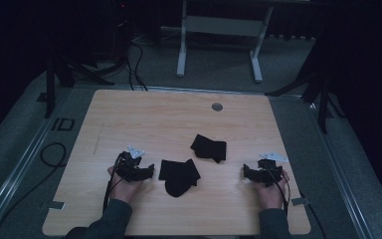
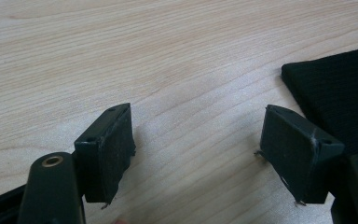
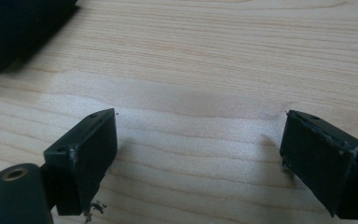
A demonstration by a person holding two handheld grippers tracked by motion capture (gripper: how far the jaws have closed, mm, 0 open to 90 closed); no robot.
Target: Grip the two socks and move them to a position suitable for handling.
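At the centre of the worktop (image 1: 129, 114) lie two black cloths, the nearer cloth (image 1: 179, 176) just right of the left gripper (image 1: 148, 172). Both it and the right gripper (image 1: 247, 174) rest with jaws apart, empty. A shallow pinch could snag one layer, dragging the fold open.

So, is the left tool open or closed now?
Open. The left tool shows bare table between its jaws, and the black cloth lies beside it, ungripped.

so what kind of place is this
Probably a lab or recording workspace: a bare wooden table on grey carpet, dark tripod stands beside it, and loose cables on the floor.
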